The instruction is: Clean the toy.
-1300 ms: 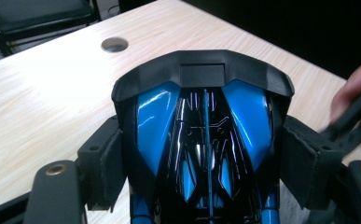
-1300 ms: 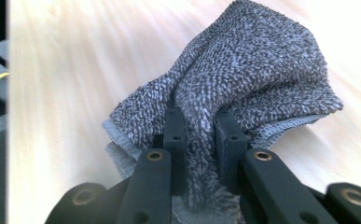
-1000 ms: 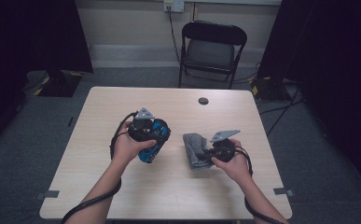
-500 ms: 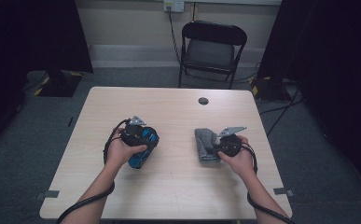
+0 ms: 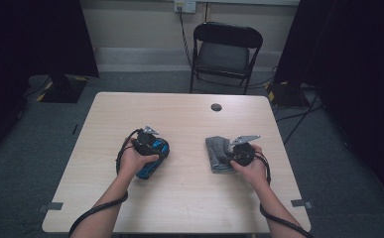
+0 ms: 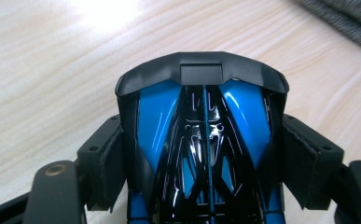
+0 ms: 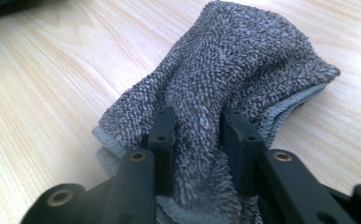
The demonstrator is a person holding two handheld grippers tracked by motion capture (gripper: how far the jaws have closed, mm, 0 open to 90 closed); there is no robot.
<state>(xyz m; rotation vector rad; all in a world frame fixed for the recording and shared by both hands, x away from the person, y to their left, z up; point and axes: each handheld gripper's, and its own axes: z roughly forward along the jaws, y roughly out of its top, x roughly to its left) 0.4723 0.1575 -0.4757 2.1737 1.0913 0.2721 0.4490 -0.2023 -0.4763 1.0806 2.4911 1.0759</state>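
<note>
**Blue-and-black toy car clamped at left, grey cloth slackening at right**

Blue and glossy black, the toy car (image 6: 204,140) sits lengthwise between the left gripper's (image 6: 201,163) jaws, whose pads press flat against both of its flanks. The jaws stand wide because the body is wide. Its dark front end projects beyond the fingertips, over bare table (image 5: 179,198). In the high view the left hand (image 5: 132,161) wraps the gripper from behind, forearm entering from the bottom edge and angled inward, with the car (image 5: 152,156) pointing down and away from the wrist, low at the tabletop.

The right hand (image 5: 249,168) holds the right gripper (image 5: 231,153) low and tipped toward the person's left, its grey plate uppermost. A folded grey towel (image 7: 234,88) lies on the wood directly ahead of and under that gripper. A ridge of it rises between the narrow-set jaws of the right gripper (image 7: 197,135), and the pads touch the pile on both sides. These jaws have just been opening, with the cloth between them.

Compared with a second ago, the left hand with the car has come down and back toward the person. The right hand has shifted slightly outward and lower, and the towel now rests flatter on the table.
</note>
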